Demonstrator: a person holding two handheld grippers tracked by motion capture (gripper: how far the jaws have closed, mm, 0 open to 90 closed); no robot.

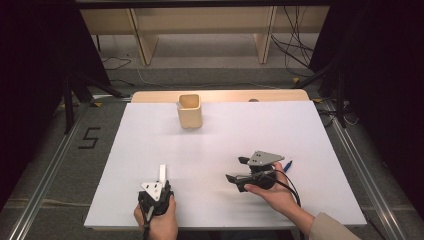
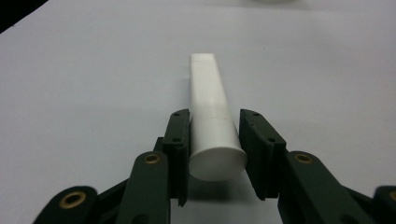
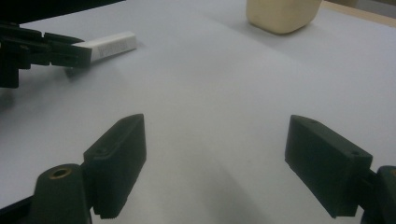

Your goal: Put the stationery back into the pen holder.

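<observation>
White sheet covers the table (image 1: 225, 145); from the high view I see my left gripper (image 1: 159, 186) clamped on a white tube (image 1: 162, 173), beige cup (image 1: 190, 111) far back, contents hidden. Left gripper view: both pads pinch the tube's capped end. Right gripper view: my right gripper (image 3: 215, 163) gapes wide, nothing in it.

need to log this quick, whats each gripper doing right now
Left gripper: shut on the white tube, gripped at its cap end.
Right gripper: open, nothing between its jaws.
</observation>
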